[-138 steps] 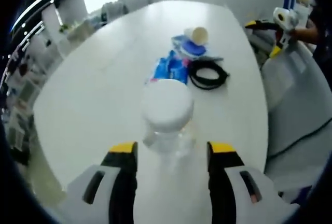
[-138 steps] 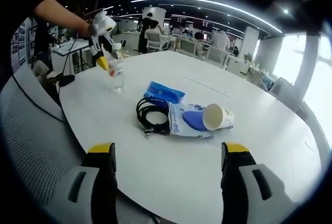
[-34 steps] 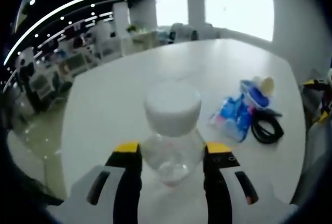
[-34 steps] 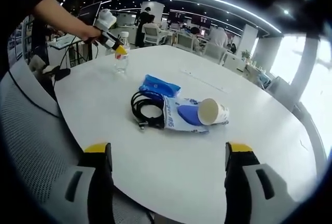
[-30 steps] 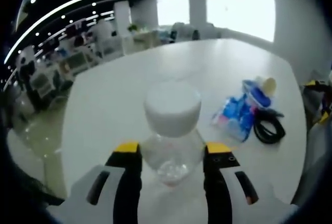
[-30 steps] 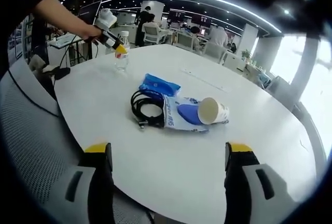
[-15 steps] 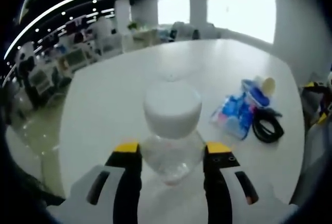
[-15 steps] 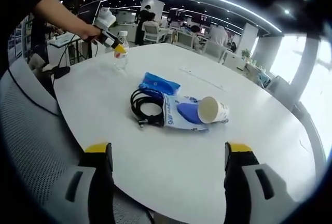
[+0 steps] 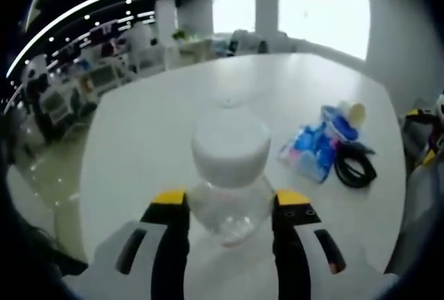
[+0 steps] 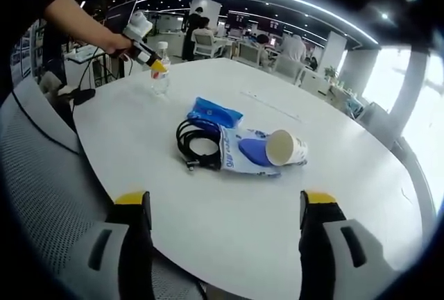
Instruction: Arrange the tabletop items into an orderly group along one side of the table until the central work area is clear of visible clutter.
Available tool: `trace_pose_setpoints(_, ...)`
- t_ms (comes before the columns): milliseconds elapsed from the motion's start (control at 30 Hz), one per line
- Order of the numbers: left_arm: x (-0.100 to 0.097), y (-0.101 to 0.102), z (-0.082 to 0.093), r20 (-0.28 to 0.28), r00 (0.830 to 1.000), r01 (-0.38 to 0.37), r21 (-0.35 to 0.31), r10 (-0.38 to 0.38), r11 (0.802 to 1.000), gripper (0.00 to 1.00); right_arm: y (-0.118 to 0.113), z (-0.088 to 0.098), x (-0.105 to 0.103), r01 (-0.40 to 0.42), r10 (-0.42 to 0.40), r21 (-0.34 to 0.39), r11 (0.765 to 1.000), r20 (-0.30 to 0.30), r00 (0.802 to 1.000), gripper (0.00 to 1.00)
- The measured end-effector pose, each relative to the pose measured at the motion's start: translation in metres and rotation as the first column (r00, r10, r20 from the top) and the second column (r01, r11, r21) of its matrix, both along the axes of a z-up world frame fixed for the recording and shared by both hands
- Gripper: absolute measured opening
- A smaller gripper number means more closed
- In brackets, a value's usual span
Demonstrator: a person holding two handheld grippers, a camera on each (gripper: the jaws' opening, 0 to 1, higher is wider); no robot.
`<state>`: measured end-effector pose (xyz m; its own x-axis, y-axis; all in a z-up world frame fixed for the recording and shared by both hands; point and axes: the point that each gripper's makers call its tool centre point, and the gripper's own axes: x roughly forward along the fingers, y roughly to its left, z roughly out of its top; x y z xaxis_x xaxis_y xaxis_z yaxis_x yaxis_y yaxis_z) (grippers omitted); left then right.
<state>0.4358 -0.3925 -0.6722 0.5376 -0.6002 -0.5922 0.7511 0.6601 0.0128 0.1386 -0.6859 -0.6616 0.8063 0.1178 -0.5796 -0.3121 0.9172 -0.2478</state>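
Risk: the clear water bottle is tall, light and smooth-walled, held low on its body; I judge it could tip or skid if set down tilted or let go too early at the table edge
Second risk: the paper cup lies on its side and may roll when nudged
Left gripper: jaws narrowed onto the bottle, one on each side, low centre of the left gripper view
Right gripper: jaws wide, nothing between them, hovering at the near table edge at the bottom of the right gripper view
Bottle look: transparent, white cap, upright; upper left of the right gripper view, near the table's far-left rim
Cluster: blue packet, coiled black cable and blue-and-white pouch lie touching at mid-table, the cup resting on the pouch
Progress: the centre is not yet tidy
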Motion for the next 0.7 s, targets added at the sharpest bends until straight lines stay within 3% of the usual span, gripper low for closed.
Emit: trace_pose_setpoints(700, -0.0021, 0.0023, -0.0007, 0.01, 1.0, 0.019, -0.001, -0.019, 1.0, 0.45, 0.0004, -0.0004, -0.0012, -0.001, 0.001, -0.006, 1.0, -0.004, 1.0, 0.87)
